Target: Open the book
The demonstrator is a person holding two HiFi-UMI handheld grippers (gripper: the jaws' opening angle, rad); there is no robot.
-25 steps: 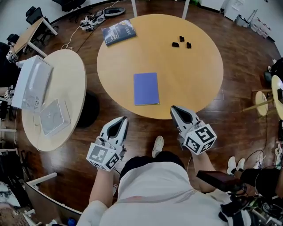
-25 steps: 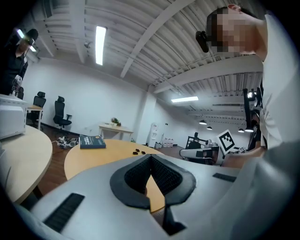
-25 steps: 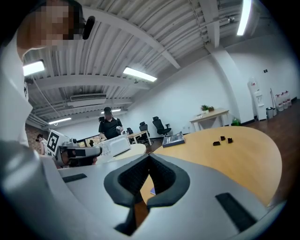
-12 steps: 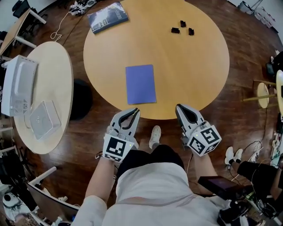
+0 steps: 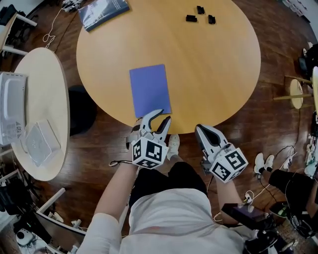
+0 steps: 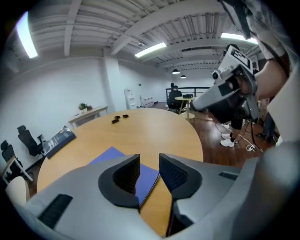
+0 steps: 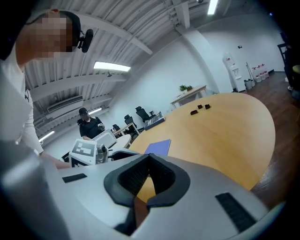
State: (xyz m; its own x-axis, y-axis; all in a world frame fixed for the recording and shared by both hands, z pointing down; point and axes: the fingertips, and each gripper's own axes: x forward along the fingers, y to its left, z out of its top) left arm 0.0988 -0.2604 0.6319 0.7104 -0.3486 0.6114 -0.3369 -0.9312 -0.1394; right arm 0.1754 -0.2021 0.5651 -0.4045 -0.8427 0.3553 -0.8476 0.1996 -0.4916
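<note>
A closed blue book (image 5: 150,91) lies flat on the round wooden table (image 5: 218,74), close to its near edge. My left gripper (image 5: 159,119) hovers at the book's near right corner, its jaws opening with a clear gap and nothing between the pads. In the left gripper view the blue book (image 6: 108,155) shows just beyond the left gripper (image 6: 149,165). My right gripper (image 5: 201,130) hangs off the table's near edge, to the right of the book, its jaws shut and empty. The right gripper view shows the right gripper (image 7: 149,158) closed, with the book (image 7: 158,146) farther left.
A dark book (image 5: 103,11) lies at the table's far left edge, and three small black pieces (image 5: 199,15) lie at the far side. A second round table (image 5: 44,89) at the left carries white boxes (image 5: 38,142). Cables and shoes lie on the wooden floor.
My left gripper swung forward and right to the book's near corner, and its jaws went from shut to open. The right gripper sank slightly and stayed shut.
</note>
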